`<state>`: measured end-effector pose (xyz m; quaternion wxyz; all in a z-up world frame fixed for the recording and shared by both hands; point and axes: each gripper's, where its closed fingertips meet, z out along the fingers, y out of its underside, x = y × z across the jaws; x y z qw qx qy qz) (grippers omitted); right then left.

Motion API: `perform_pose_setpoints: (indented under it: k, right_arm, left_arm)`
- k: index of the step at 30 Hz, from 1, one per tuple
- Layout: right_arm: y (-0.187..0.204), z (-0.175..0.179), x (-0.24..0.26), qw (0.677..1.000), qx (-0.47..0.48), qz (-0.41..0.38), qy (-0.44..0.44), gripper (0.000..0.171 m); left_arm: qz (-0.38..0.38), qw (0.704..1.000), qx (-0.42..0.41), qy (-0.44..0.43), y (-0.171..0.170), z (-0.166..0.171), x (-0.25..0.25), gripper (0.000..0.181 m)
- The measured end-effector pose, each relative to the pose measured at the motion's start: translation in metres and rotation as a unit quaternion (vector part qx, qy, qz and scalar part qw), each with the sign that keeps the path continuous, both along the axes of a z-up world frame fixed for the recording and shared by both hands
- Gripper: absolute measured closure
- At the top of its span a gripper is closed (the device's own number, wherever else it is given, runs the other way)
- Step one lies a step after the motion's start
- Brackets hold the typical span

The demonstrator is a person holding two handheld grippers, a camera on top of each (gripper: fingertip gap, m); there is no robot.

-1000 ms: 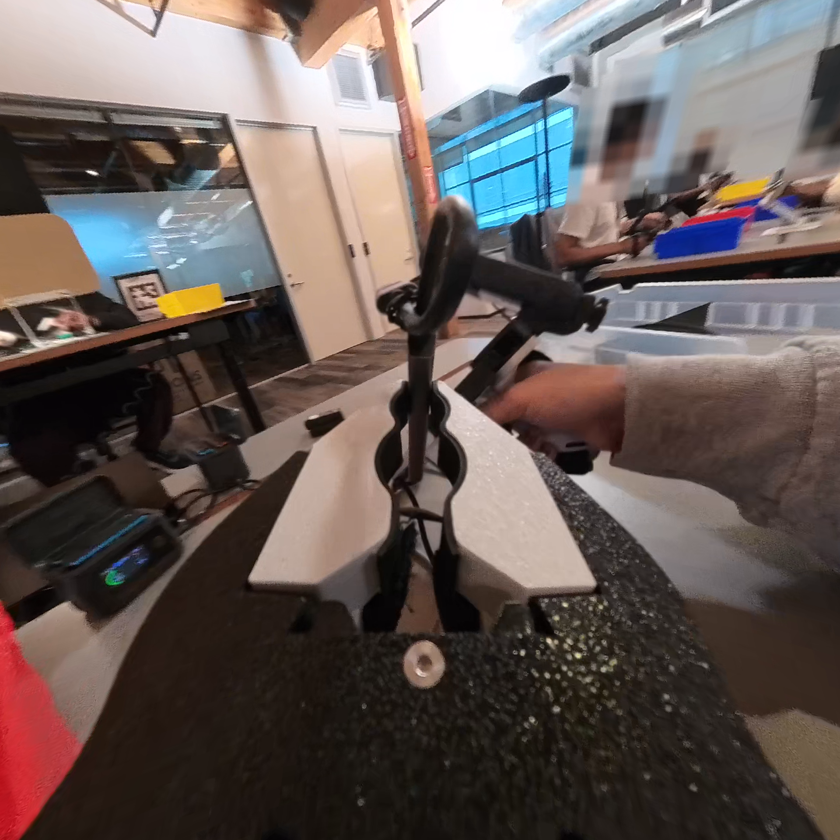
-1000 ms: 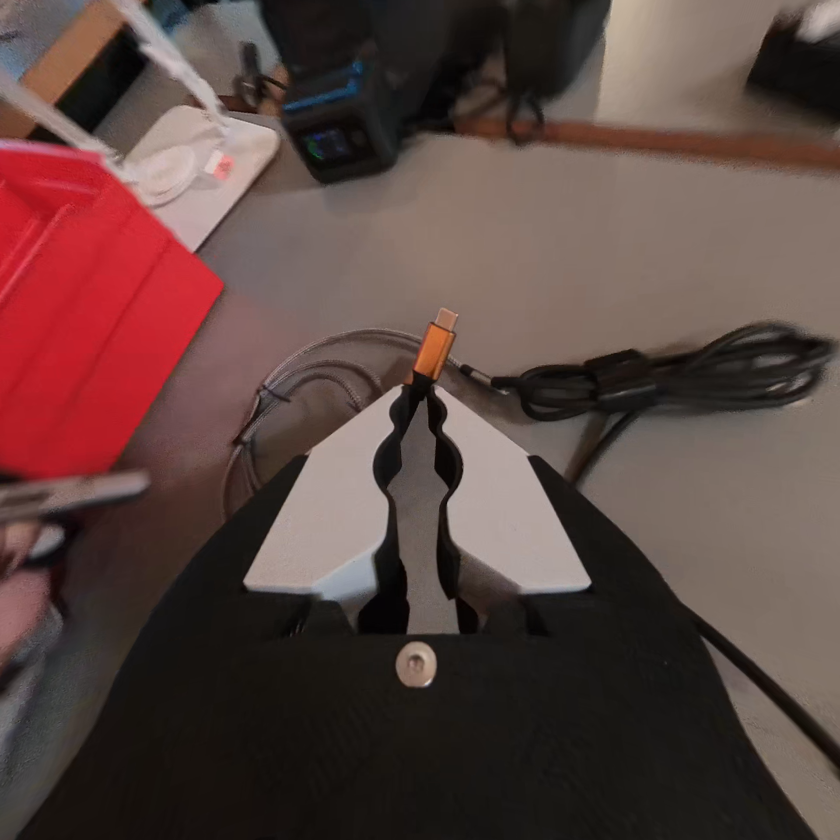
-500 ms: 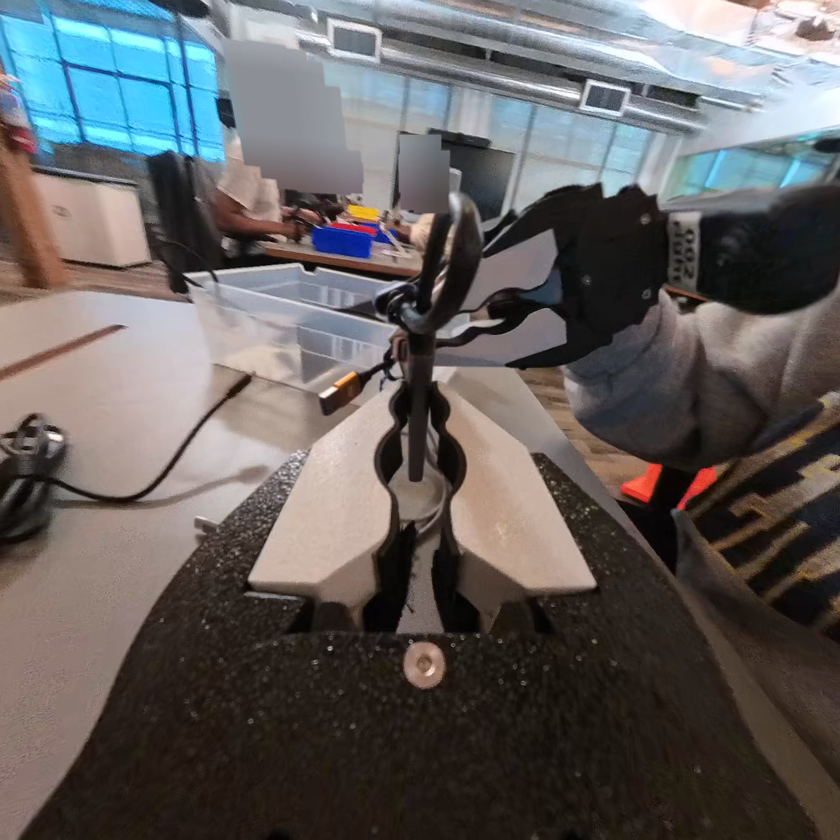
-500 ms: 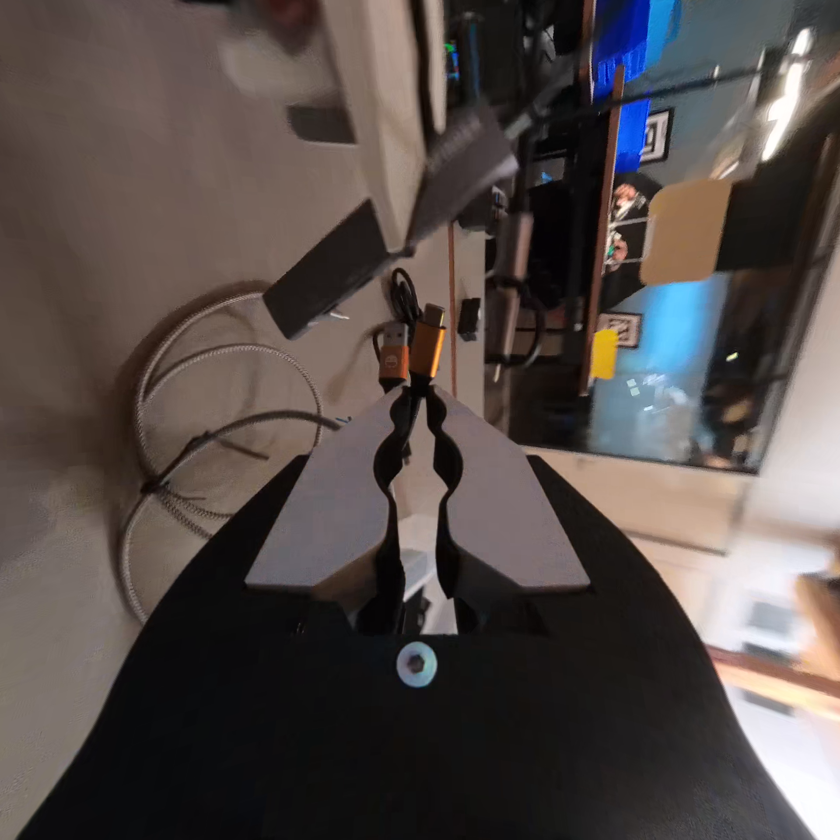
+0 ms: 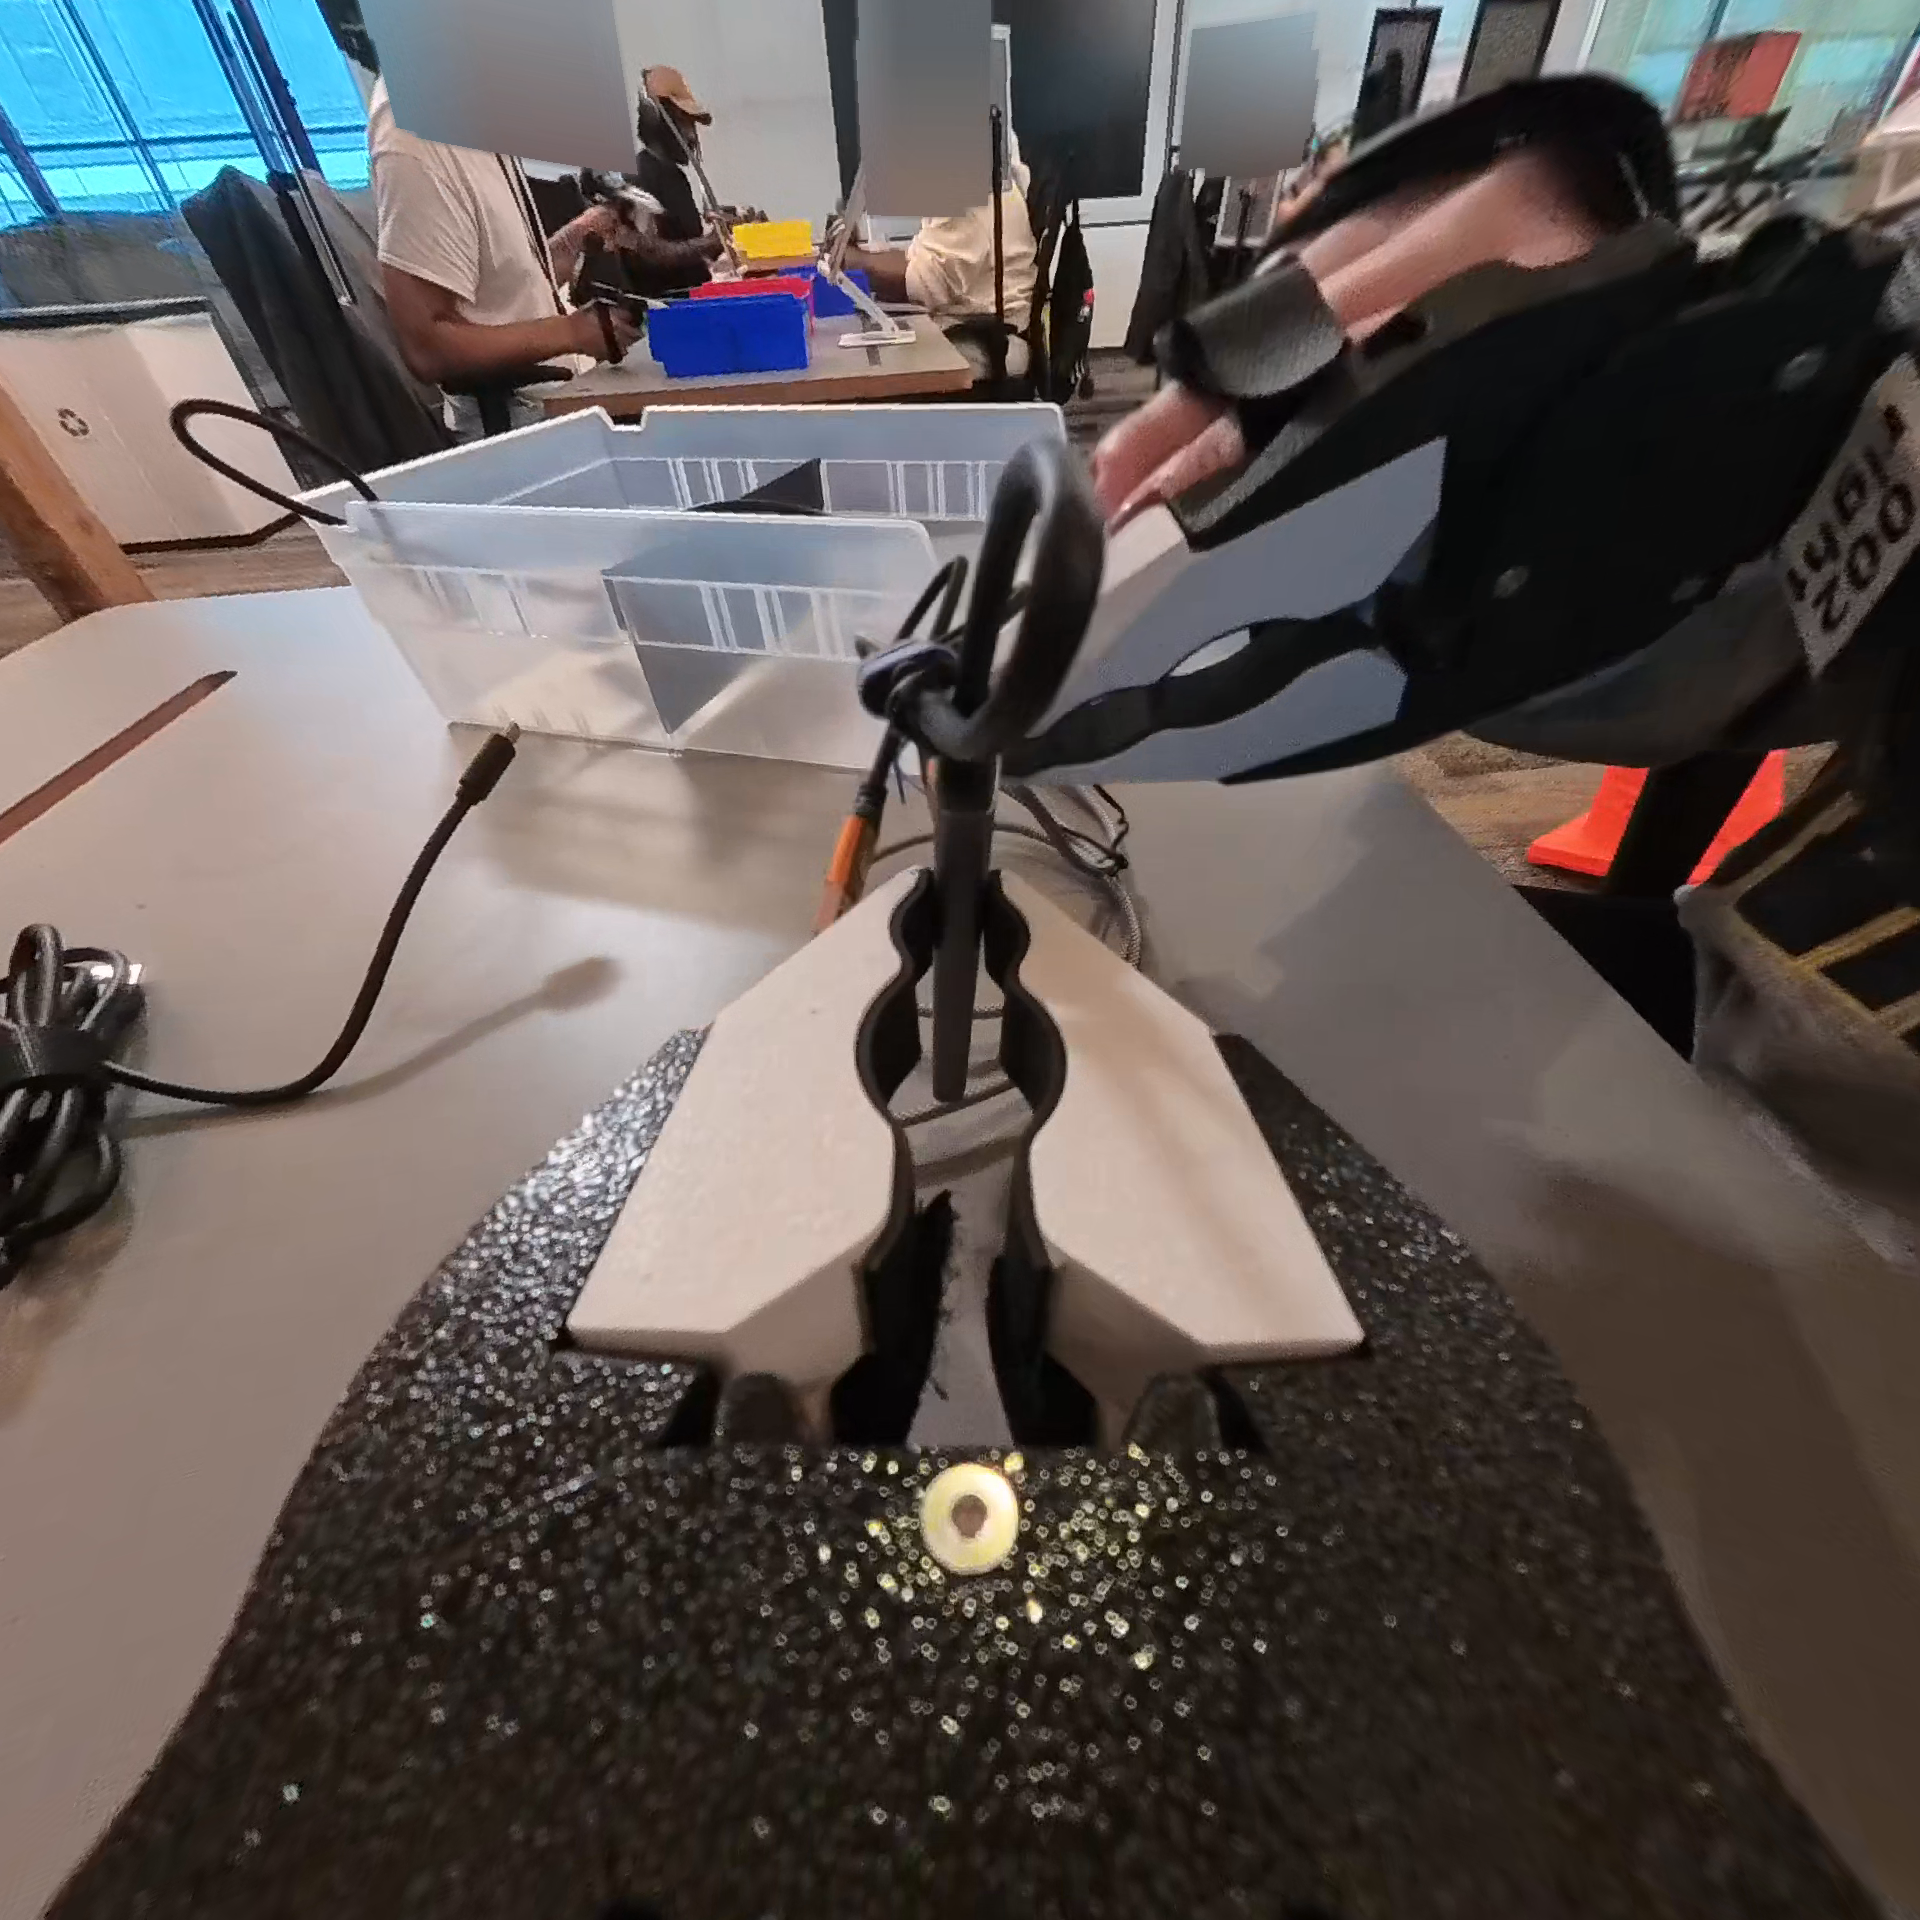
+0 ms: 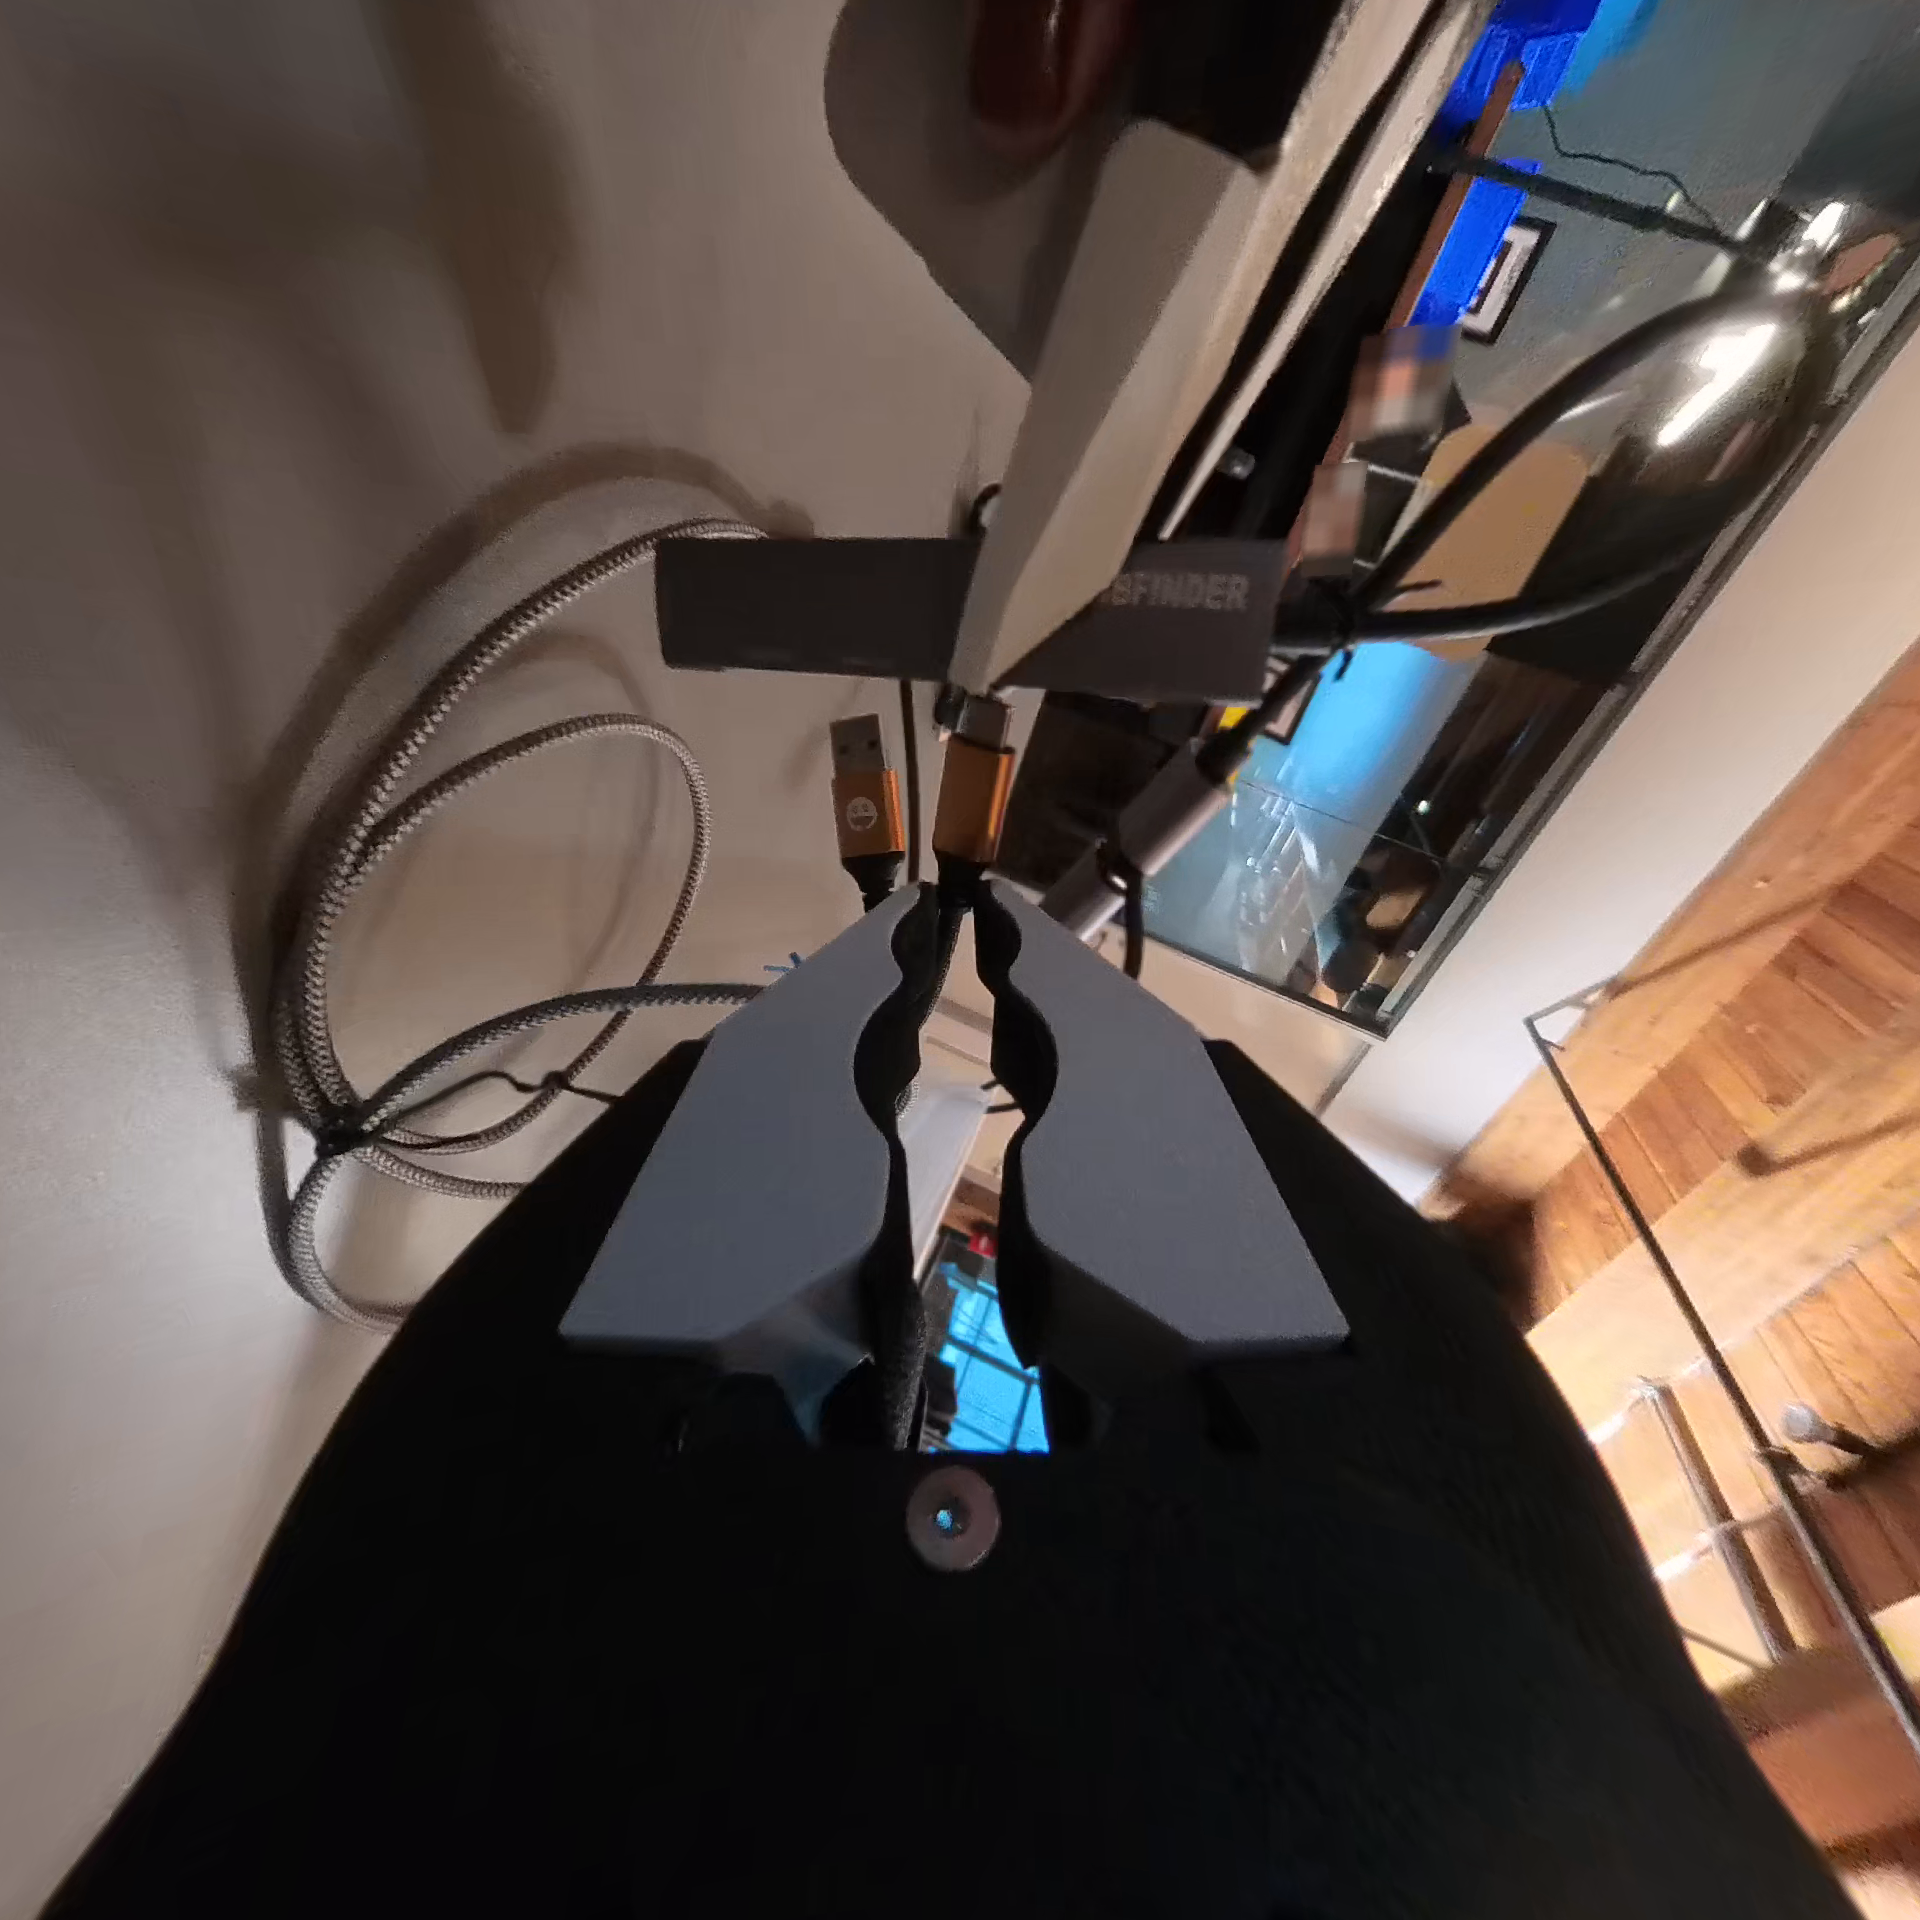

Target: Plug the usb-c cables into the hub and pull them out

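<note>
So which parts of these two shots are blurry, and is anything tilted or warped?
Left wrist view: the right gripper and the fingers on it are smeared by motion, while the clear bin stays fairly sharp. Right wrist view: the whole scene is rolled sideways, the wood floor is blurred, and the orange plug is crisp.
</note>
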<state>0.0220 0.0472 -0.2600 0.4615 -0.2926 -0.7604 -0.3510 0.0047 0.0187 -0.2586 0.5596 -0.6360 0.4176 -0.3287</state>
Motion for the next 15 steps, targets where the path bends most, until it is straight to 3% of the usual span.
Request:
perform_pose_setpoints:
  k: [5, 15]
  right_arm:
    - [-0.0004, -0.0012, -0.0023, 1.000, -0.006, -0.016, 0.021, 0.166]
    - [0.0043, -0.0108, -0.0040, 0.999, 0.014, -0.019, -0.027, 0.166]
  left_arm:
    - [0.016, 1.000, -0.002, 0.001, 0.0033, -0.0009, -0.0028, 0.174]
    - [0.029, 0.999, -0.011, 0.009, 0.0057, -0.0042, -0.0040, 0.174]
